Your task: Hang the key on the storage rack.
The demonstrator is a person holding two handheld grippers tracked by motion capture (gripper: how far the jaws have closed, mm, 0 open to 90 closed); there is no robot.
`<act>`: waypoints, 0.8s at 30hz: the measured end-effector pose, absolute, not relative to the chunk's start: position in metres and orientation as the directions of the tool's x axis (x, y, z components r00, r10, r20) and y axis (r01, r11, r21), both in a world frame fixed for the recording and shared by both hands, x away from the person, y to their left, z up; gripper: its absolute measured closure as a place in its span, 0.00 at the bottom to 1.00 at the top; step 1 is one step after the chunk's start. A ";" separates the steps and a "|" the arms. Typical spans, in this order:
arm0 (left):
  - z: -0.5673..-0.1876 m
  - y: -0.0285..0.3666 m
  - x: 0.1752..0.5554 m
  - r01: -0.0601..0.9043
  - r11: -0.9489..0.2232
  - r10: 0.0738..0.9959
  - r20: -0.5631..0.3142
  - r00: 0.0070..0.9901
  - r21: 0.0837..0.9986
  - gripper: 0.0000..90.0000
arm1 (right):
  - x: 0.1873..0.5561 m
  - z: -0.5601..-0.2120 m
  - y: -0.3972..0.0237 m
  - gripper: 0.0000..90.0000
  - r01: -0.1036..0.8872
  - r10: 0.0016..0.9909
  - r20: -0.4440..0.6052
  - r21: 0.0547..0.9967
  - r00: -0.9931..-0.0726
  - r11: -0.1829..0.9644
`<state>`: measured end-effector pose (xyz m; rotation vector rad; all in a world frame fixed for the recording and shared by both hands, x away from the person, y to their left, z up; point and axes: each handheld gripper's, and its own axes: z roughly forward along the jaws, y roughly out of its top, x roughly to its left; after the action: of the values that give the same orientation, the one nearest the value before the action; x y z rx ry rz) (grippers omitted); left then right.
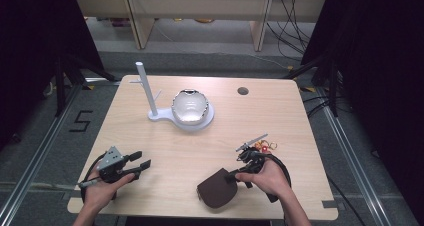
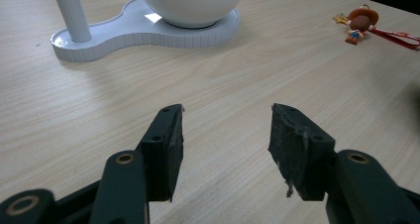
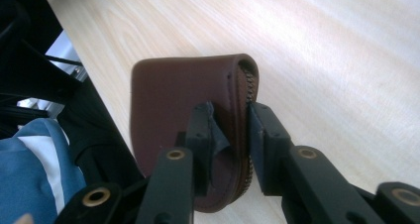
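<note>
Right claw (image 3: 230, 130) is clamped on the brown zip pouch (image 3: 188, 110), one pad on the flat leather side and the other against the zipper edge, so that's a proper grip. No earlier look to compare, so that's just how it sits. From above, the pouch (image 1: 216, 188) is down at the near edge of the counter (image 1: 200, 141), tipped up on its edge under the right claw (image 1: 231, 176), with the person's hand wrapped around the handle behind it.

Using the pouch as the anchor: the left claw (image 1: 141, 162) is well off to its left, at about the same depth on the counter, jaws standing apart with nothing between them. In the left gripper view you can see bare wood through the gap of the left claw (image 2: 227, 122), pads touching nothing.

Just beyond the pouch and a bit to the right, past the right hand, there's a little keychain figure (image 1: 265, 146) with a red strap lying flat; it also turns up in the left gripper view, a small doll with a brown hat (image 2: 360, 22).

Farther back and to the left of the pouch sits the white stand (image 1: 192, 122), with a shiny rounded bowl (image 1: 189, 106) on its round end and a white post (image 1: 144, 86) on the other. A small round hole (image 1: 243, 91) in the counter sits straight back from the pouch.
</note>
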<state>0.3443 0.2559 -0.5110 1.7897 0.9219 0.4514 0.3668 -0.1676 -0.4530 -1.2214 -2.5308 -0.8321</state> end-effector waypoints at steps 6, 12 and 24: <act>-0.512 0.256 0.345 0.372 -0.168 0.759 -0.121 0.640 0.913 0.51 | 0.364 -0.432 -0.168 0.86 0.722 0.672 0.323 0.503 -0.667 0.475; -0.511 0.257 0.344 0.375 -0.167 0.764 -0.120 0.634 0.912 0.51 | 0.366 -0.427 -0.167 0.88 0.673 0.658 0.277 0.563 -0.700 0.479; -0.512 0.258 0.344 0.365 -0.150 0.765 -0.126 0.632 0.919 0.51 | 0.364 -0.417 -0.158 0.88 0.479 0.708 -0.016 0.725 -0.706 0.495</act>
<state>0.3436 0.2579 -0.5118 1.7552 0.9203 0.4544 0.3644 -0.1580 -0.4174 -1.2226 -2.9773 -1.2656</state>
